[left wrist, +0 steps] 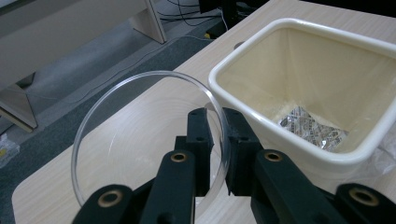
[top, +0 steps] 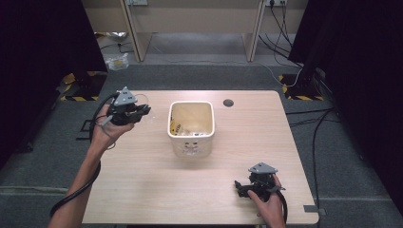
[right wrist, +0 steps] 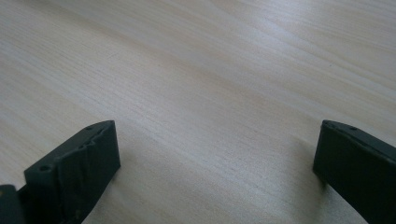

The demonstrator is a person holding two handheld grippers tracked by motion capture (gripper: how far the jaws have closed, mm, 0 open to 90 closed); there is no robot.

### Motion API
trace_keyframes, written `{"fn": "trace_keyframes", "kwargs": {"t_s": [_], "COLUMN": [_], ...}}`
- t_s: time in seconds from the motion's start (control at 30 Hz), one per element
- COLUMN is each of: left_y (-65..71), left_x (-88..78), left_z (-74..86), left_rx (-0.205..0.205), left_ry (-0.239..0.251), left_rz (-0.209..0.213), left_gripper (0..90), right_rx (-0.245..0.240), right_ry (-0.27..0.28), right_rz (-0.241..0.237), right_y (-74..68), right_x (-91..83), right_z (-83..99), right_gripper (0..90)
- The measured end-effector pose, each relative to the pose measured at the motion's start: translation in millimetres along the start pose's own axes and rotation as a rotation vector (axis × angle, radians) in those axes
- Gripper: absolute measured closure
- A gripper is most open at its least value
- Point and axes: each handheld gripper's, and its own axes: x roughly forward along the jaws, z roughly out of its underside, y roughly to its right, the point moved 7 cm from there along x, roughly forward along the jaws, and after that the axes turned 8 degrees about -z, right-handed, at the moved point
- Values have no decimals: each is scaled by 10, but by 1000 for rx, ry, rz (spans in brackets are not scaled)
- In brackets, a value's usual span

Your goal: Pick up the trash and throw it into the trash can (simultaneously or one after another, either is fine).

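The left gripper (left wrist: pixel 215 154) pinches the rim of a clear round dish (left wrist: pixel 140 135), one jaw inside the wall and one outside, with the transparent edge clamped between them. In the left gripper view the dish is tipped up rather than lying flat: its circular mouth faces toward the camera and its rim sweeps up and to the left of the jaws in a broad ring. Being round, it has no real long axis; the ring just looks stretched by the slant. The dish is held above the left part of the counter (top: pixel 157 190), off the wood, just beside the bin.

The cream square bin (top: pixel 191 127) stands upright near the middle of the counter, mouth open upward. It is the nearest thing to the dish, and in the left gripper view its near corner rim (left wrist: pixel 219 81) sits just behind the dish's edge; I cannot tell whether they touch. At the bottom of the bin lies a crinkled silvery wrapper (left wrist: pixel 312 128), and the high view shows something with a yellow patch inside too.

A small dark round hole (top: pixel 228 102) marks the counter's far side, well apart from the dish.

The right gripper (top: pixel 256 186) rests at the near right of the counter, well away from the bin, its jaws spread wide over bare wood with nothing between them.
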Motion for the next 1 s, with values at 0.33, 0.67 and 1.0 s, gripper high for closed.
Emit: {"fn": "trace_keyframes", "kwargs": {"t_s": [0.33, 0.67, 1.0], "left_y": [142, 354, 587], "left_x": [-35, -1, 107], "left_z": [-252, -525, -646], "left_rx": [53, 96, 119], "left_ry": [23, 56, 68], "left_rz": [11, 36, 77], "left_gripper": [813, 813, 813], "right_rx": [0, 0, 2], "right_ry": [0, 0, 0], "right_rz": [0, 0, -2], "right_y": [0, 0, -3], "right_x": [0, 0, -1], "right_z": [0, 0, 0], "right_gripper": [6, 6, 6]}}
